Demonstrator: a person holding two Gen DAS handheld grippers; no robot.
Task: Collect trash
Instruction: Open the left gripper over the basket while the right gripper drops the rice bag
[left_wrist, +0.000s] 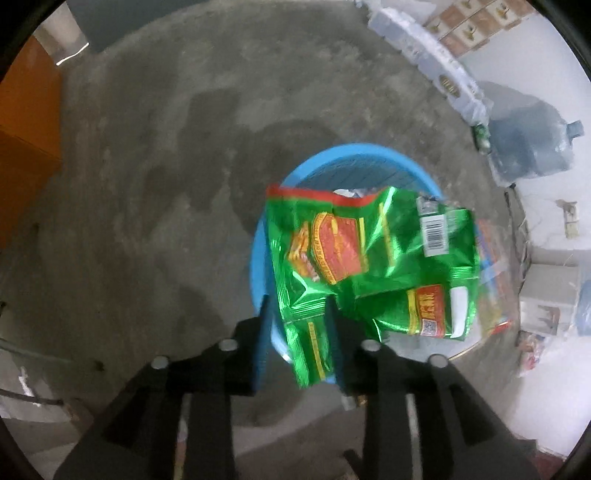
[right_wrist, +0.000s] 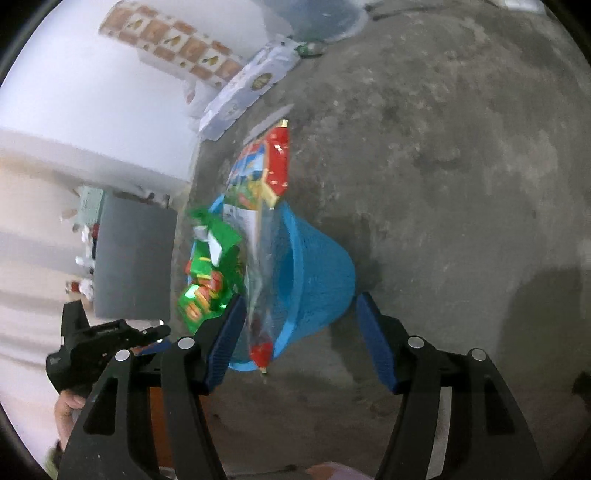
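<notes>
My left gripper (left_wrist: 297, 306) is shut on a crumpled green foil snack bag (left_wrist: 369, 254) and holds it over the mouth of a blue plastic trash basket (left_wrist: 354, 155) on the concrete floor. In the right wrist view the same green bag (right_wrist: 210, 273) hangs at the basket's opening. A clear wrapper with red ends and colourful print (right_wrist: 266, 206) lies across the blue basket's rim (right_wrist: 317, 269). My right gripper (right_wrist: 299, 325) is open and empty, its fingers on either side of the basket without touching it.
Concrete floor (left_wrist: 166, 184) spreads all around. White printed packages (left_wrist: 436, 59) and a large water jug (left_wrist: 532, 147) lie along the wall. An orange cabinet (left_wrist: 26, 140) stands at the left. A grey box (right_wrist: 133, 258) stands near the basket. My left gripper's body (right_wrist: 96, 347) shows at lower left.
</notes>
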